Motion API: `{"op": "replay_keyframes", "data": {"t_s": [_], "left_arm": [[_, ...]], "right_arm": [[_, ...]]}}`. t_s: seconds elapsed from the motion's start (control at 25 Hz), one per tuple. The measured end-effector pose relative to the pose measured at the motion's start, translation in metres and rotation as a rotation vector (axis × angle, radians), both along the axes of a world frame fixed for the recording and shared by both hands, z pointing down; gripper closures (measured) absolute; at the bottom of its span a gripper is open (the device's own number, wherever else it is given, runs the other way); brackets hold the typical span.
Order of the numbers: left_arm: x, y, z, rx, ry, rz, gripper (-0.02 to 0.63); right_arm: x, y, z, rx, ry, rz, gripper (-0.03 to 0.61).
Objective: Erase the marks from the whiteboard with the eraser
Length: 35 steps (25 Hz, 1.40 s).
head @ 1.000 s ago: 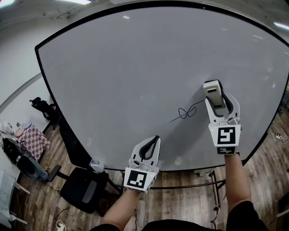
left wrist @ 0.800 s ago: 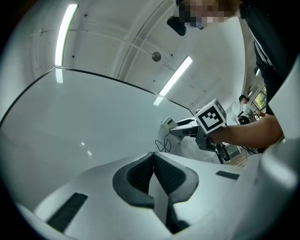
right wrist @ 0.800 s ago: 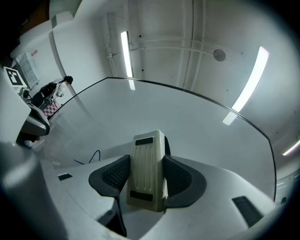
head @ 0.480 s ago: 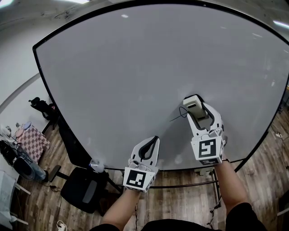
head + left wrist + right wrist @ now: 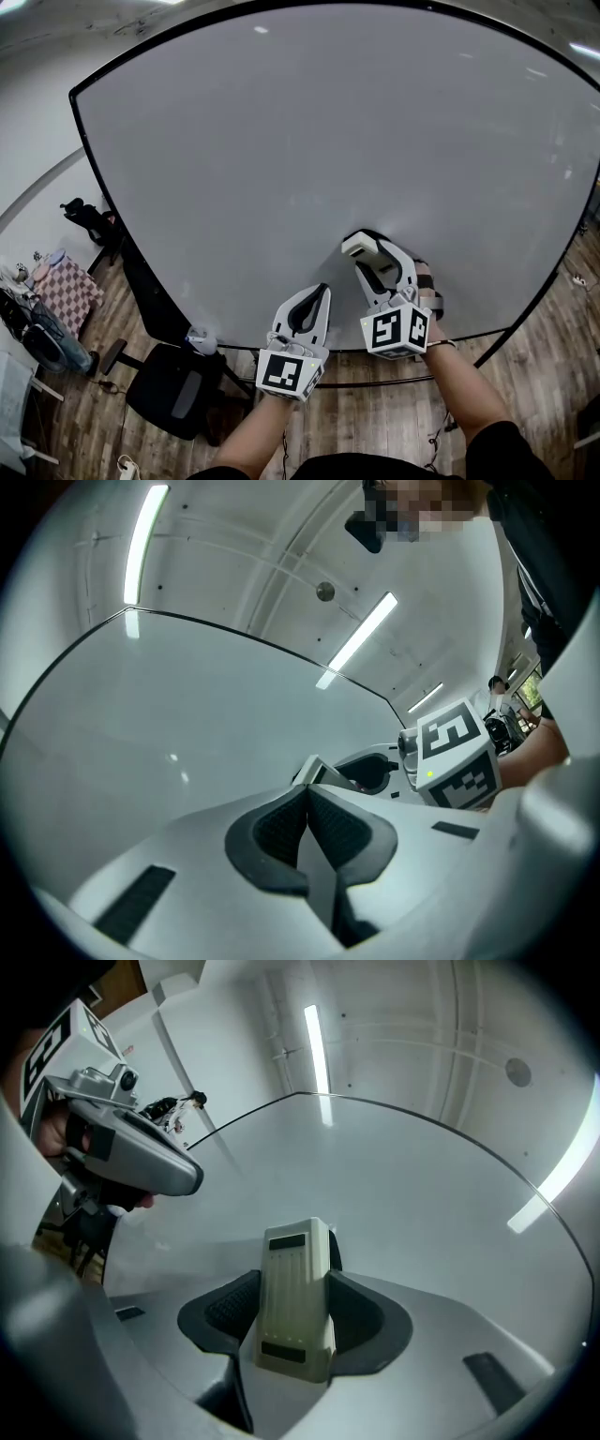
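Head view: eraser low on the whiteboard

Your right gripper (image 5: 375, 255) pinches the cream eraser (image 5: 292, 1283) between its jaws, the eraser's far end set against the whiteboard (image 5: 281, 141) near its bottom edge. Your left gripper (image 5: 309, 309) sits just beside it on the left, jaws pressed together on nothing, tips close to the board's lower rim. A black chair (image 5: 173, 398) stands on the wooden floor (image 5: 553, 356) below

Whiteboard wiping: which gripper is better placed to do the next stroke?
Right: the right gripper holds the eraser at the whiteboard. The left gripper is shut on nothing, lower down.
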State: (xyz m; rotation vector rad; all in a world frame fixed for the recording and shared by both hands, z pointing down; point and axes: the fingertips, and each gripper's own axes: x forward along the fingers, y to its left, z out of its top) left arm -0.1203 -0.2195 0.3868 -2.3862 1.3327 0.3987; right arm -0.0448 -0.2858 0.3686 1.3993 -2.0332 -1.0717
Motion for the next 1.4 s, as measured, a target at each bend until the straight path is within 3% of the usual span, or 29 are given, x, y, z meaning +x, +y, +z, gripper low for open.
{"op": "replay_keyframes", "data": {"t_s": [0.72,0.92,1.4], "left_arm": [[-0.022,0.005,0.011,-0.023,0.011,-0.051,0.594],[-0.023,0.008,0.014,-0.028,0.003,-0.050,0.595],[-0.031,0.012,0.020,-0.041,-0.026,-0.006,0.595]], "right_arm": [[-0.069,-0.001,0.128,-0.147,0.276,-0.076,0.330],[-0.071,0.000,0.131,-0.180,0.249,-0.079,0.330],[-0.074,-0.004,0.135,-0.137,0.248,-0.053,0.328]]}}
